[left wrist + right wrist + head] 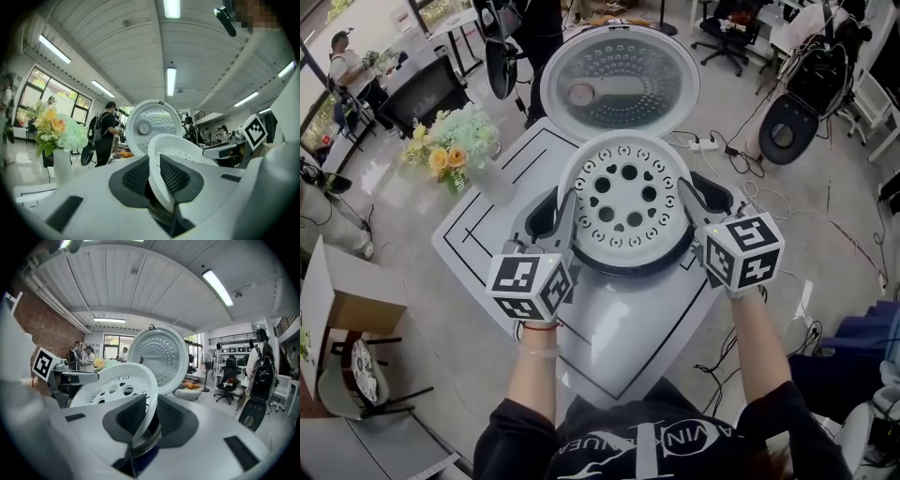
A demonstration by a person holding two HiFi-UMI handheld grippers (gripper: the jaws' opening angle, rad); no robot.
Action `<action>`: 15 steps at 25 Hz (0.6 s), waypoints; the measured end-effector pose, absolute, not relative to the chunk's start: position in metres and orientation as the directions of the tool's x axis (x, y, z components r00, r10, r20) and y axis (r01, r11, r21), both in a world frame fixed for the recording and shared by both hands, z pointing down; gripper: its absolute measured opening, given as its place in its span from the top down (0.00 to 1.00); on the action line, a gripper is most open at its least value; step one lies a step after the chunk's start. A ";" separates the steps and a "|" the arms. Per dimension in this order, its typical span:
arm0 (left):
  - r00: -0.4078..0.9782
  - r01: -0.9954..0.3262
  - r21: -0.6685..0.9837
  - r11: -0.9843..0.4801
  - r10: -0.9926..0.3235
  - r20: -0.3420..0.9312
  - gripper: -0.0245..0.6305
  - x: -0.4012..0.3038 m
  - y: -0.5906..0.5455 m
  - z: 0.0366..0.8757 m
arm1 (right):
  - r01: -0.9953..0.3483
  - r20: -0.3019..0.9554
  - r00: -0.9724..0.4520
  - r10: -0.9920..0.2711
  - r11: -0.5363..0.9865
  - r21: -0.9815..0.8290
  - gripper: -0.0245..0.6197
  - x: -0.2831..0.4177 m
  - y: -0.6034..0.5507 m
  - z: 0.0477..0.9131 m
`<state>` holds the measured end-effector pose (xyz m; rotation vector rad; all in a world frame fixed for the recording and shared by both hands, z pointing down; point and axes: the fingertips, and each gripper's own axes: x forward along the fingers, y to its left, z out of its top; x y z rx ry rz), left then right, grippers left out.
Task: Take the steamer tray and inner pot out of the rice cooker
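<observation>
The white steamer tray (623, 202), round and pierced with holes, sits held over the mouth of the open rice cooker (623, 309). My left gripper (562, 214) is shut on its left rim and my right gripper (696, 199) is shut on its right rim. In the left gripper view the tray's rim (161, 159) runs between the black pads of the left gripper (154, 176). The right gripper view shows the same on the far rim (145, 394), inside the right gripper (150, 416). A dark ring (628, 269) under the tray looks like the inner pot's rim. The lid (619, 80) stands up behind.
The cooker stands on a white table (473, 239) with black lines. A vase of flowers (455, 141) is at the table's far left corner. A cardboard box (347, 291) and a chair are at the left, cables (741, 155) and office chairs on the floor beyond.
</observation>
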<state>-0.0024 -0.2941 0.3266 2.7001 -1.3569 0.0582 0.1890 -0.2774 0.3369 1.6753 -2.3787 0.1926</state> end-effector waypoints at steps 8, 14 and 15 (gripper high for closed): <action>0.563 -0.823 0.102 -0.558 -0.826 0.025 0.87 -0.025 -0.287 0.298 | -0.941 0.168 -0.327 -0.930 0.337 0.031 0.86 0.169 -0.273 0.304; 0.515 -0.851 0.105 -0.515 -0.857 -0.026 0.88 -0.059 -0.273 0.271 | -0.924 0.121 -0.370 -0.921 0.378 0.054 0.87 0.137 -0.269 0.278; 0.505 -0.857 0.103 -0.506 -0.862 -0.031 0.88 -0.065 -0.271 0.268 | -0.921 0.117 -0.377 -0.919 0.385 0.059 0.87 0.130 -0.269 0.275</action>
